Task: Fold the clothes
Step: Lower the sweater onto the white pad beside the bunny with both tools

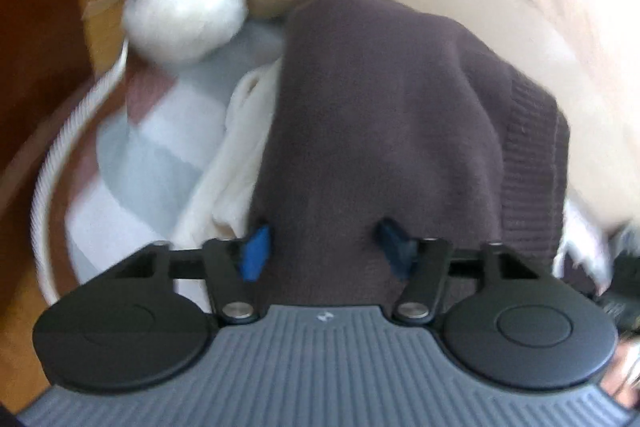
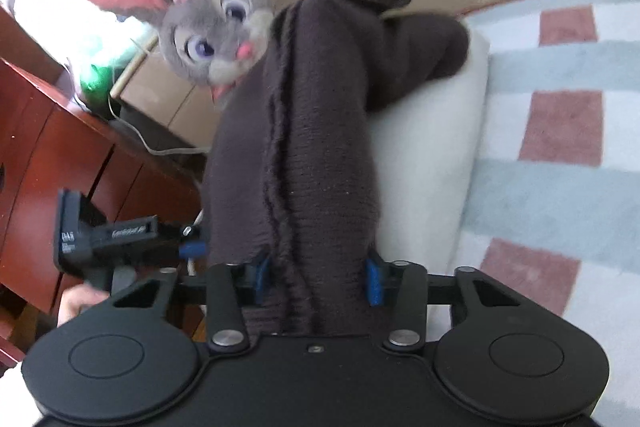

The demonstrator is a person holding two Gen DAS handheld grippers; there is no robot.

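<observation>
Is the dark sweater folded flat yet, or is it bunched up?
Bunched up: the dark sweater hangs in thick gathered folds between both grippers, draped over white cloth.

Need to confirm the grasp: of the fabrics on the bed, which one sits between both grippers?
The dark brown knit garment: it runs through both the left gripper and right gripper, unlike the white cloth beneath it.

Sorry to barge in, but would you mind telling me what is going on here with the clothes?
A person is folding laundry on a bed with a handheld gripper in each hand. Both the left gripper and the right gripper have a dark brown knit garment bunched between their blue pads. It stretches over a white garment on the checked blanket. A grey plush rabbit sits just beyond.
</observation>
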